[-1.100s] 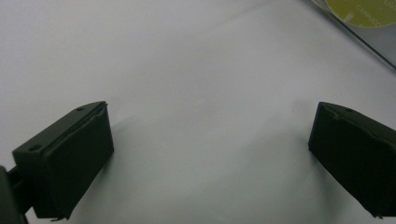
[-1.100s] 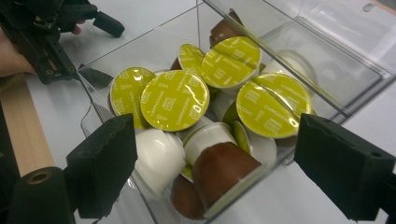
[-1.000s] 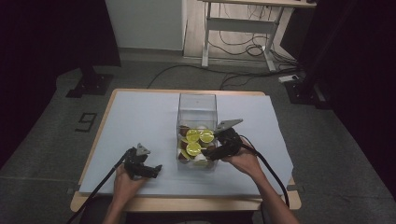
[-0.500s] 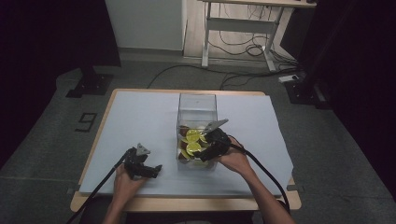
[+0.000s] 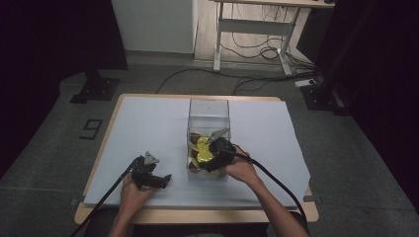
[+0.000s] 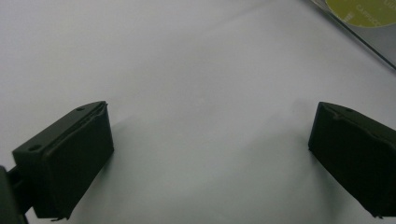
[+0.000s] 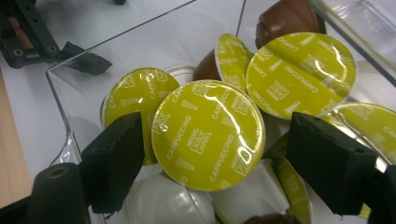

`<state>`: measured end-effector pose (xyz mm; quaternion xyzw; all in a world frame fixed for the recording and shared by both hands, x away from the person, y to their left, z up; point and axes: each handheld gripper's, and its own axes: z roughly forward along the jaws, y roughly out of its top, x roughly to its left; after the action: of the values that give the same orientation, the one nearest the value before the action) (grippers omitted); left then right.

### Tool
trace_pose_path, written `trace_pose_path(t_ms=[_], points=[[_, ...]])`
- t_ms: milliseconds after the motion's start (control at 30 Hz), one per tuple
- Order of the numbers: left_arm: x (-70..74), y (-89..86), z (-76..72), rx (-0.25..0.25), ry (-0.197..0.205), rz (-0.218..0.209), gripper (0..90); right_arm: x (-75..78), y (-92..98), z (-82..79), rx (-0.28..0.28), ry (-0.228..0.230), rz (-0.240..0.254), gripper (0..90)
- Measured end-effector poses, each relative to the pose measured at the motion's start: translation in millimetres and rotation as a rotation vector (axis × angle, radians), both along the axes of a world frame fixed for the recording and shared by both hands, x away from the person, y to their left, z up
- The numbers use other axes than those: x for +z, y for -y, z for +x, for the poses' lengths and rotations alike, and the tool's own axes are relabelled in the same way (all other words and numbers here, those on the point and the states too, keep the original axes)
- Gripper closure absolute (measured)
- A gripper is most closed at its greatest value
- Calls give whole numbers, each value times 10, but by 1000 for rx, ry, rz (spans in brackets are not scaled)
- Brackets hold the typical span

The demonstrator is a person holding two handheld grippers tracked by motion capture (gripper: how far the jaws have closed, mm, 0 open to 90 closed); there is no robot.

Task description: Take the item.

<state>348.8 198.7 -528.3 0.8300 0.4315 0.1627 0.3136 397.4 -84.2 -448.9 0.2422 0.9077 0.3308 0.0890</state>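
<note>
Right claw (image 7: 210,154) agape around a cappuccino pod (image 7: 208,135); left claw (image 6: 210,154) wide, empty.

the left hand (image 5: 132,190) comes in from the near edge and holds the left gripper (image 6: 210,154) low at the near left, its jaws spread wide and nothing between them. the right hand (image 5: 242,170) reaches in from the near right, forearm angled toward the middle, and holds the right gripper (image 7: 212,158) tipped down and to the left, its jaws parted wide.
</note>
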Motion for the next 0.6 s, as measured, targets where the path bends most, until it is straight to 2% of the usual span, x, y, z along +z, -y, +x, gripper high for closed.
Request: trace_pose_path(t_ms=[300,400,467,600], points=[[0,0,0,0,0,0,0,-20,-56,19,21,-14,-23,311],[0,0,0,0,0,0,0,-22,-62,43,24,-37,-28,369],[1,0,0,0,-1,0,0,-19,-68,41,15,-47,-30,374],[1,0,0,0,-1,0,0,-12,-80,29,5,-37,-42,378]])
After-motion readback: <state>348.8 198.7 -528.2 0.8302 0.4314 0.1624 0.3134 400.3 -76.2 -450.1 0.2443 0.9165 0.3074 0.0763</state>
